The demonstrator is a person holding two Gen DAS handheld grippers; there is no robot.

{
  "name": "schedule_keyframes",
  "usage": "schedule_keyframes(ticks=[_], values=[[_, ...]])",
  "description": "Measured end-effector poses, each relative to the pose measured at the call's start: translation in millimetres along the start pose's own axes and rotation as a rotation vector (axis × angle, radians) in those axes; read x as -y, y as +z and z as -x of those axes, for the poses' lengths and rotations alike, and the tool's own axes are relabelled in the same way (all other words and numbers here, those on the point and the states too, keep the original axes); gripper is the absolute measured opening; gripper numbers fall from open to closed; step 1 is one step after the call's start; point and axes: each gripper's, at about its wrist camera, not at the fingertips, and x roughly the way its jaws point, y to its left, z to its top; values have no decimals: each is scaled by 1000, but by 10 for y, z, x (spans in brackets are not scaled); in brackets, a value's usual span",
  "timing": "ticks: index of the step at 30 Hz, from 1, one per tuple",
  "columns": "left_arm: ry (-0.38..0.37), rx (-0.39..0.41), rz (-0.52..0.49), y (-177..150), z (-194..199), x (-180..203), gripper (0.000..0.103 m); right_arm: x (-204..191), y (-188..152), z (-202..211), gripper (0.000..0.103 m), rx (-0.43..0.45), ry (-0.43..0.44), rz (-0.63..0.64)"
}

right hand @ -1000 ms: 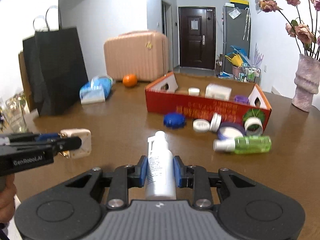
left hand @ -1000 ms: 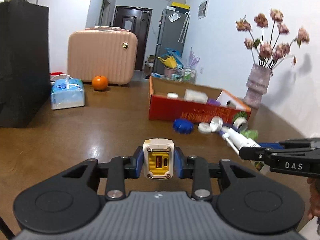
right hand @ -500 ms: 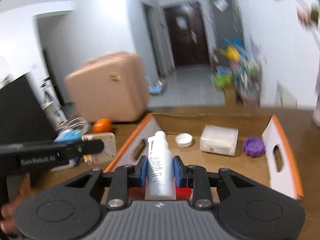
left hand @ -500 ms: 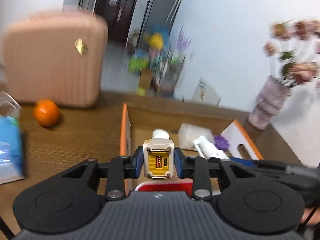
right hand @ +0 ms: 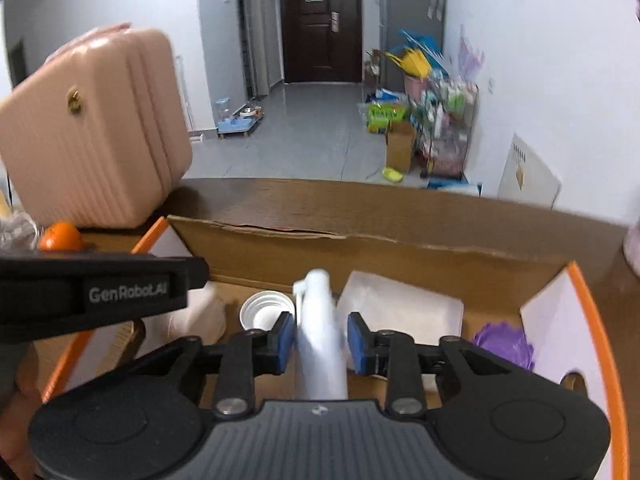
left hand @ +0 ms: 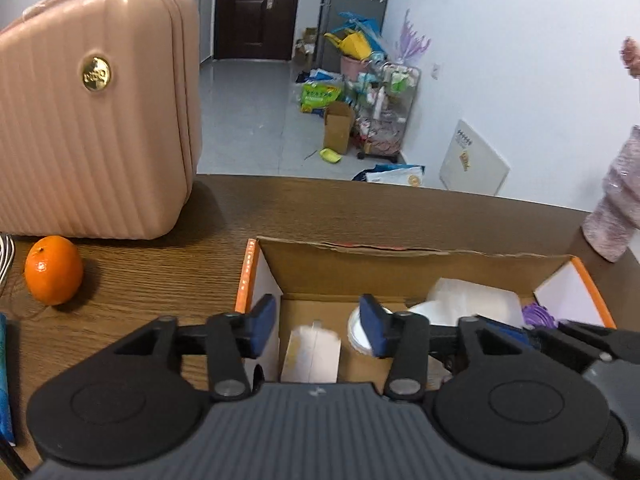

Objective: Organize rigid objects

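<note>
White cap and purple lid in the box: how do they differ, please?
The white cap is smooth-rimmed, hollow side up, toward the left; the purple lid is wavy-edged, by the right wall. Both are round and lie on the cardboard box floor.

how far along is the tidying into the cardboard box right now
Done: a white cap, a clear container and a purple lid lie in the cardboard box. In hand: left gripper opening, charger dropping; right gripper opening around the spray bottle. Left: nothing visible outside.

Bystanders on the wooden table

A pink suitcase (left hand: 92, 128) stands upright, an orange (left hand: 53, 270) just beside its base, a pale vase (left hand: 614, 216) far right
</note>
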Motion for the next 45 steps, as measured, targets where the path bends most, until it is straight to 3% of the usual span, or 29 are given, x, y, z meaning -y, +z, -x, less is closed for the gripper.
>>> schedule_keyframes(ticks=[5, 10, 14, 17, 19, 23, 29, 32, 39, 45], values=[[-14, 86, -40, -206, 615, -35, 68, 131, -101, 448, 31, 78, 55, -4], [-36, 212, -101, -571, 1450, -41, 80, 382, -359, 1268, 54, 194, 83, 9], [-52, 290, -160, -1174, 2135, -34, 88, 579, -783, 1929, 59, 267, 68, 7], [-1, 346, -201, -1680, 2567, 1, 94, 622, -1154, 2338, 63, 298, 57, 24], [-3, 386, -215, -2027, 2849, -29, 99, 603, -1402, 2552, 74, 320, 40, 57], [50, 430, -201, -2646, 3295, -47, 103, 469, -1939, 2938, 79, 351, 16, 108], [60, 360, -71, -3381, 3540, -155, 103, 335, -2781, 3428, 91, 451, 51, 151], [97, 360, -77, -3589, 3621, -154, 103, 281, -3048, 3527, 92, 406, 39, 160], [65, 390, -88, -3679, 3740, -38, 103, 135, -3306, 3683, 92, 395, 35, 157], [35, 334, -93, -3667, 3536, 86, 103, 195, -3328, 3604, 93, 381, 2, 134]])
